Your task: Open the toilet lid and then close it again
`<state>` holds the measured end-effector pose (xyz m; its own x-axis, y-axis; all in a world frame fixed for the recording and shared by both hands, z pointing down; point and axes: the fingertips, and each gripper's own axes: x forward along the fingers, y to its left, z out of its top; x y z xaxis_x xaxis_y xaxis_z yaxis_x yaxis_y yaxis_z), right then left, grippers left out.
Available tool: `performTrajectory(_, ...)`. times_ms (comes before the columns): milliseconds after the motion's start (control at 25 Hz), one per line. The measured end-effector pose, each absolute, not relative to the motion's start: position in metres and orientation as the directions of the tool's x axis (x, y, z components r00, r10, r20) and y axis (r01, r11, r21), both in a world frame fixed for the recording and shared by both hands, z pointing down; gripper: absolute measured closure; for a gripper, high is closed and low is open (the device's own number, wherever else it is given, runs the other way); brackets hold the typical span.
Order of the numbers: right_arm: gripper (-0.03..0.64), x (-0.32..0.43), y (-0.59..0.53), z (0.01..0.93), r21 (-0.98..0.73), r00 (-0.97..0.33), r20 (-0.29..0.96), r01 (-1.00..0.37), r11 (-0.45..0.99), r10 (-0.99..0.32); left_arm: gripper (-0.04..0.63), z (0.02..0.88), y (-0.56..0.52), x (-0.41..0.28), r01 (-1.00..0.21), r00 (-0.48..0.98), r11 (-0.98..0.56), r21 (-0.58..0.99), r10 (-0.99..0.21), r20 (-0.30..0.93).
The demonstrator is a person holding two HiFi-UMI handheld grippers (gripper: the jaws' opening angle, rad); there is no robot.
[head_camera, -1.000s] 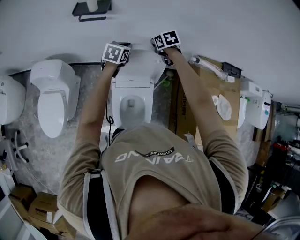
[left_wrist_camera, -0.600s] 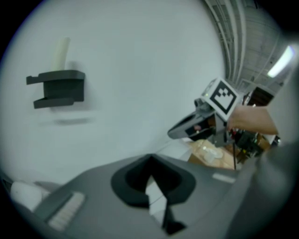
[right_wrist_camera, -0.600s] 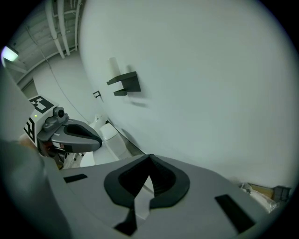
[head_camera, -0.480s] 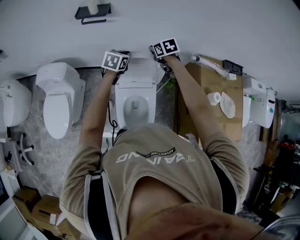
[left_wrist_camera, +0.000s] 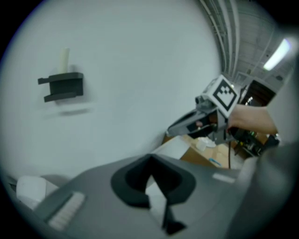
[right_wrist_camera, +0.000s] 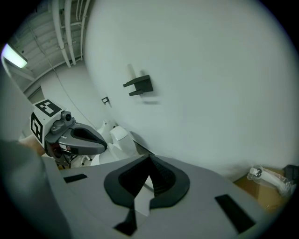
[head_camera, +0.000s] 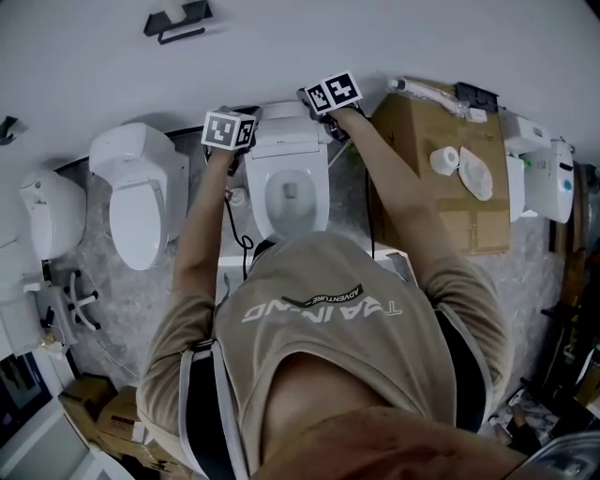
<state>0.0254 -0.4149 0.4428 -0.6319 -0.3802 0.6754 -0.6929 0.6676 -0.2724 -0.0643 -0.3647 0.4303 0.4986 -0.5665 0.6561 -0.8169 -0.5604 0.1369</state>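
The white toilet [head_camera: 292, 192] stands against the wall with its bowl showing and its lid [head_camera: 288, 139] raised against the tank. My left gripper [head_camera: 247, 124] is at the lid's left edge and my right gripper [head_camera: 315, 99] at its upper right edge. In the left gripper view the left gripper [left_wrist_camera: 157, 196] is shut, with a white strip of the lid [left_wrist_camera: 174, 148] between its dark pads; the right gripper [left_wrist_camera: 196, 123] shows beyond. The right gripper view shows the same: the right gripper [right_wrist_camera: 142, 197] is shut on a white edge, with the left gripper [right_wrist_camera: 77, 137] opposite.
Two more white toilets [head_camera: 141, 197] [head_camera: 52, 211] stand to the left. A tall cardboard box [head_camera: 441, 202] with a paper roll [head_camera: 443, 157] on it is to the right, then a white wall unit [head_camera: 544, 178]. A black holder [head_camera: 178, 19] hangs on the wall. Cartons [head_camera: 103, 412] lie bottom left.
The head view has drawn back, so more floor and the toilet's whole bowl show. Both grippers stay on the raised lid's sides, a little lower in the picture.
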Motion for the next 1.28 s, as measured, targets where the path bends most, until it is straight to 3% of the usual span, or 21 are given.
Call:
performTrajectory(520,0.606,0.027,-0.320,0.460,-0.268,-0.679,0.665,-0.607,0.748,-0.312,0.592,0.452,-0.275,-0.058,-0.846,0.465,-0.510,0.157,-0.562,0.684)
performTrajectory(800,0.606,0.036,-0.273,0.483,-0.348,-0.690,0.659,-0.634,0.691,-0.301,0.592,0.471,-0.228,-0.056,-0.839,0.482,-0.512,0.185,-0.543,0.687)
performTrajectory(1280,0.606,0.050,-0.201,0.535,-0.340,-0.573,0.759,-0.754,0.562,-0.309,0.592,0.516,-0.152,-0.048,-0.770,0.585,-0.561,0.304,-0.429,0.688)
